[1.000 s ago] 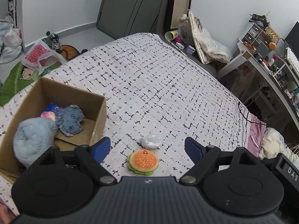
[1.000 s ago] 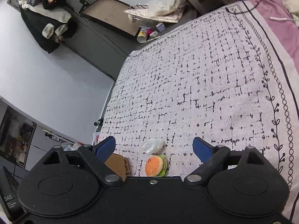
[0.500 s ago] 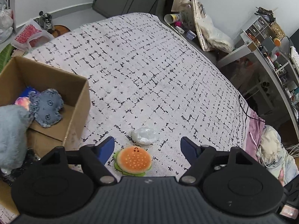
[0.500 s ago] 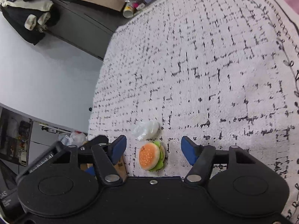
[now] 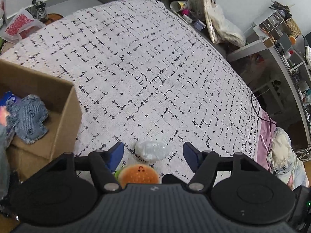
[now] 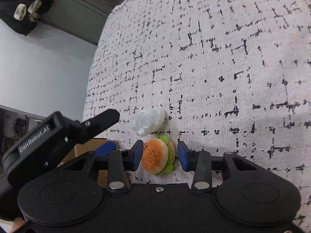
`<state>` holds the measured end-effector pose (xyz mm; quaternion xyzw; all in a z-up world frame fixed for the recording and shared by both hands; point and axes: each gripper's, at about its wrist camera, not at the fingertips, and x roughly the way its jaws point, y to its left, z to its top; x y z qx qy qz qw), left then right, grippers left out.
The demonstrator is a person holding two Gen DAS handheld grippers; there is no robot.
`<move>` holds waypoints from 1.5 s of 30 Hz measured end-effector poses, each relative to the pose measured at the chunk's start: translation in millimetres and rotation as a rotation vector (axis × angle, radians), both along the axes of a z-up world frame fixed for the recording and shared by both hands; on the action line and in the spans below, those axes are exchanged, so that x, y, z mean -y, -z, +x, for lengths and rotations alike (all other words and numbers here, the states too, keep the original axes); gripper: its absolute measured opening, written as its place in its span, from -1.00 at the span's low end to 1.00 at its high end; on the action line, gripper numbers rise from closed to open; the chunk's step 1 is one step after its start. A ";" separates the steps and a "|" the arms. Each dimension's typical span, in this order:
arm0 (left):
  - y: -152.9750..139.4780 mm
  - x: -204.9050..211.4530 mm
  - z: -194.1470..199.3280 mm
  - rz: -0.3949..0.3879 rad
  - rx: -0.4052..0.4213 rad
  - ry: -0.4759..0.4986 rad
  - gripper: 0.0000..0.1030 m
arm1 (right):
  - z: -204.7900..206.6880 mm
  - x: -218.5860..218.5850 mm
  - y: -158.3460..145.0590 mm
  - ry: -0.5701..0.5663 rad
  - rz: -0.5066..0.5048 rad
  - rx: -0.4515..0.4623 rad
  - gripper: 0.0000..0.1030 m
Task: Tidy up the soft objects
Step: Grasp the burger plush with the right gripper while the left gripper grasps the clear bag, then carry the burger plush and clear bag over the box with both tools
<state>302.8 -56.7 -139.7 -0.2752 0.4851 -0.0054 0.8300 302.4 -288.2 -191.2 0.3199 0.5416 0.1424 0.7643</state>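
Your right hand-held gripper (image 6: 160, 156) has narrowed and dropped around the burger plush (image 6: 158, 156) on the bed (image 6: 233, 58), pads flanking without touching, while your left hand-held gripper (image 5: 153, 153) gapes wide above.

burger toy (image 5: 139, 175): bottom half hidden behind left gripper (image 5: 153, 153) body in left view | cardboard box (image 5: 64, 116): cut off at 9 o'clock edge; mostly hidden behind grippers in right view | blue denim toy (image 5: 29, 120): partly cut off | desk stuff (image 5: 291, 38) at 2 o'clock: too small to tell
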 end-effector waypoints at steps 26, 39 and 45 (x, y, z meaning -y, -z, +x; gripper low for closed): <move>38.0 15.1 22.7 -0.013 -0.063 0.059 -0.09 | 6.2 -8.7 5.3 -0.042 -0.064 0.036 -0.65; -13.6 9.5 -11.4 0.031 0.037 0.030 -0.09 | -11.9 -0.7 -29.6 -0.026 -0.060 0.146 -0.66; -34.8 4.4 -32.6 0.048 0.073 0.014 -0.09 | -24.5 6.8 -49.1 -0.017 -0.060 0.202 -0.66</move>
